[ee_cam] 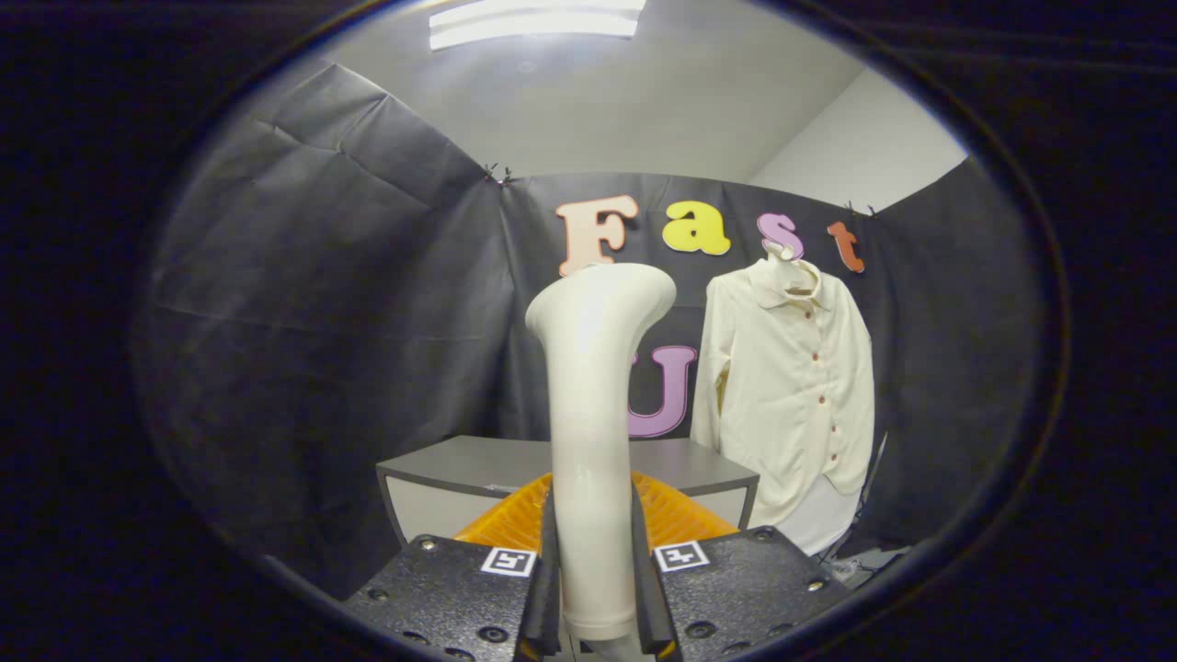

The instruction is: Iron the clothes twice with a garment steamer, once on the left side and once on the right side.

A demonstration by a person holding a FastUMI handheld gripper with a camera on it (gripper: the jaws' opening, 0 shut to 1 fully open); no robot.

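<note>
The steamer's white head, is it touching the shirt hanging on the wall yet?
Apart. The gripper view shows the steamer upright, clamped between the gripper fingers, with black cloth wall visible between its head and the hanging shirt beyond.

hand-held gripper (593,588) | fingers (549,570): both pressed against the white garment steamer (588,414) handle, one on each side | pose: level, pointing forward, steamer held upright

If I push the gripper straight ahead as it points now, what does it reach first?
Probably the grey table just beyond the gripper, whose fingers are shut on the steamer. The shirt hangs off to one side, out of that line. Depth is hard to judge.
</note>
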